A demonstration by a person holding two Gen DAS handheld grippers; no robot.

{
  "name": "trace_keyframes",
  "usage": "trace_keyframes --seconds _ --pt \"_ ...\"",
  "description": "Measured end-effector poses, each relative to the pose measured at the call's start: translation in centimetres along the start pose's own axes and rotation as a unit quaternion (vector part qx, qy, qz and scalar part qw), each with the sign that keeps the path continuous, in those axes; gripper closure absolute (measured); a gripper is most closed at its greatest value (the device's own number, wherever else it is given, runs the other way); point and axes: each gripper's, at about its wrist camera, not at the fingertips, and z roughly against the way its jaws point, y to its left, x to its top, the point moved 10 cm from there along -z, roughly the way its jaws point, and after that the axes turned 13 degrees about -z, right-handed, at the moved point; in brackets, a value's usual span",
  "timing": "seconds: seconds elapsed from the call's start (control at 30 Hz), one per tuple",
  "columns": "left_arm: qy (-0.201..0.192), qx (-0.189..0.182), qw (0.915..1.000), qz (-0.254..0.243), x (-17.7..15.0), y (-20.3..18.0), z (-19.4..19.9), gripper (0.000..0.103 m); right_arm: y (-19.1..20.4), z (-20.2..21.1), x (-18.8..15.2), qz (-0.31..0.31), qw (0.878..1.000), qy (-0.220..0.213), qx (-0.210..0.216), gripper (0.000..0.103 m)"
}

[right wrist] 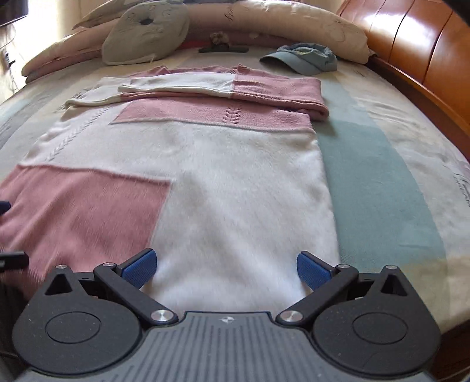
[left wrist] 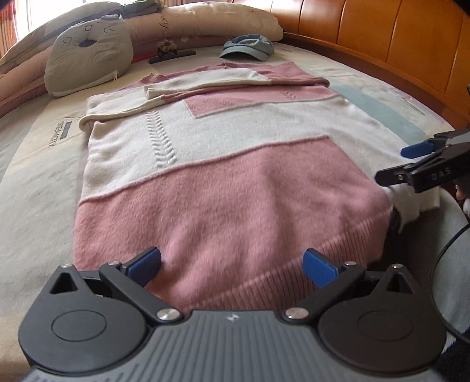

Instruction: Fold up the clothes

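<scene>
A: We've got the pink-and-white sweater [left wrist: 223, 164] spread flat on the bed [left wrist: 35, 188], sleeves folded across the chest at the far end.

B: And our left claw [left wrist: 232, 266] sits over the pink ribbed hem, jaws spread wide, gripping nothing.

A: Same on our side: the right claw [right wrist: 226, 269] is released above the white half of the hem, blue pads [right wrist: 312, 270] well apart.

B: From the left view we see that right claw side-on at the sweater's near right corner; whether it touches the cloth, we can't tell.

A: Beyond the collar lies a blue cap [right wrist: 305, 58], a grey round cushion [right wrist: 147, 32], and a dark flat object [right wrist: 223, 48] between them.

B: Long pillows [left wrist: 205, 20] behind those, wooden headboard [left wrist: 382, 38] to the right.
</scene>
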Motion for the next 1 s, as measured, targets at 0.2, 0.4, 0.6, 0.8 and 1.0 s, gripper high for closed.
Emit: trace_keyframes --seconds 0.2,0.4,0.6,0.8,1.0 --pt "-0.059 -0.037 0.9965 0.045 2.8 -0.6 1.5 0.001 0.7 2.1 -0.1 -0.013 0.999 -0.021 0.026 0.000" --pt "-0.075 -0.037 0.9945 0.063 3.1 -1.2 3.6 0.001 1.7 4.4 0.3 -0.046 0.997 -0.037 0.055 0.000" --pt "-0.101 -0.013 0.9921 0.073 2.9 -0.3 7.3 0.001 1.2 7.8 0.8 -0.081 0.992 -0.069 0.072 0.000" --pt "-0.123 0.004 0.9893 0.078 2.6 0.2 10.2 0.001 3.1 10.3 0.9 -0.066 0.989 -0.095 0.094 0.000" --pt "-0.133 -0.006 0.9893 0.060 2.4 -0.3 10.7 0.001 4.5 12.7 0.9 -0.032 0.987 -0.116 0.105 0.000"
